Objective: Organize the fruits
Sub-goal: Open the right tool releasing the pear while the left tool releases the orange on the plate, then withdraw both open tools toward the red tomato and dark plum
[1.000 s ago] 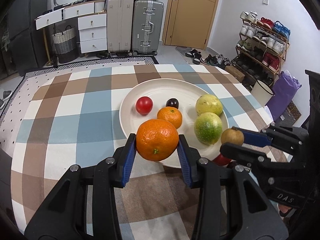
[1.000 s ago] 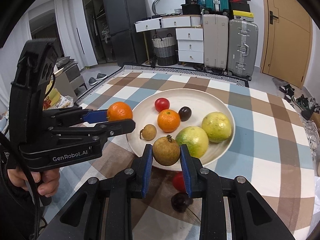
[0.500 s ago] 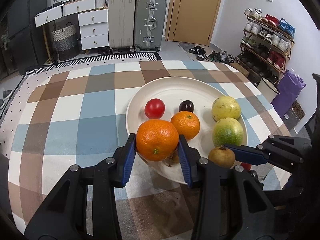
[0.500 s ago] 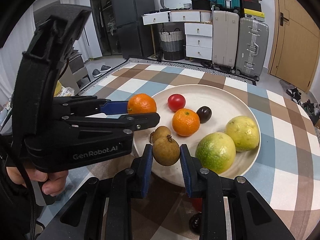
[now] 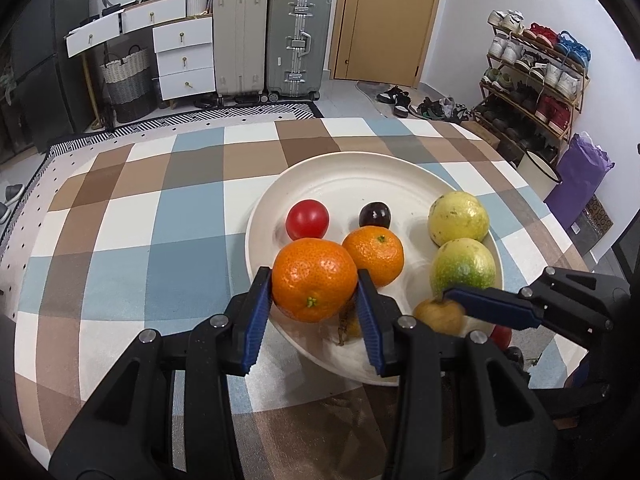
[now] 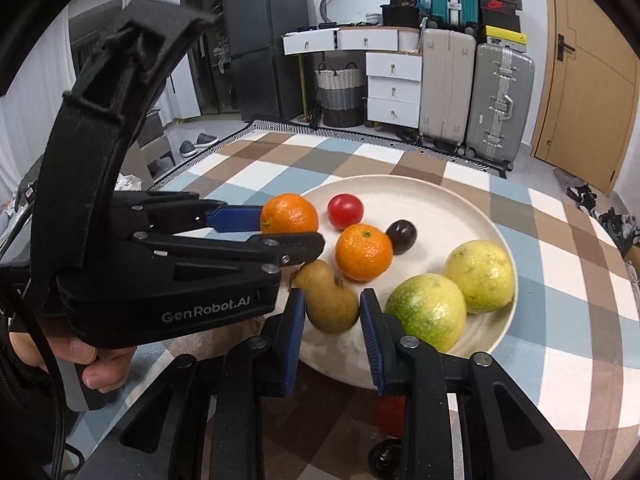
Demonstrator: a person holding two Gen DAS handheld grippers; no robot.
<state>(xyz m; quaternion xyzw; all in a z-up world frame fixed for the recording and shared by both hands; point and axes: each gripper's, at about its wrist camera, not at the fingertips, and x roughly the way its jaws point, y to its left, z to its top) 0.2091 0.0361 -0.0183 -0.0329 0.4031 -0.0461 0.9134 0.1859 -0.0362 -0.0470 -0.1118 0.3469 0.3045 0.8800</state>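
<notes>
Fruits are being gathered onto the white plate (image 5: pixel 352 176), which serves as the landmark. The left gripper (image 5: pixel 316 304) is clamped on a large orange (image 5: pixel 315 285), held above the plate's near-left rim. The right gripper (image 6: pixel 331 314) has its pads spread slightly wider than the brown longan-like fruit (image 6: pixel 332 304) between them; whether that fruit is gripped or already resting on the plate cannot be told. A second brown fruit (image 6: pixel 314 274) lies just behind it.

On the plate sit a smaller orange (image 5: pixel 374 254), a red tomato (image 5: pixel 307 219), a dark plum (image 5: pixel 374 215) and two yellow-green fruits (image 5: pixel 462 268). Off the plate's near edge, a red fruit (image 6: pixel 390 414) and a dark one (image 6: pixel 384 458) are left on the checked cloth (image 5: pixel 120 240).

The orange is best lowered into the bare patch left of the smaller orange and released only once supported, so that rolling is avoided. The two grippers are close together and should be kept from colliding.
</notes>
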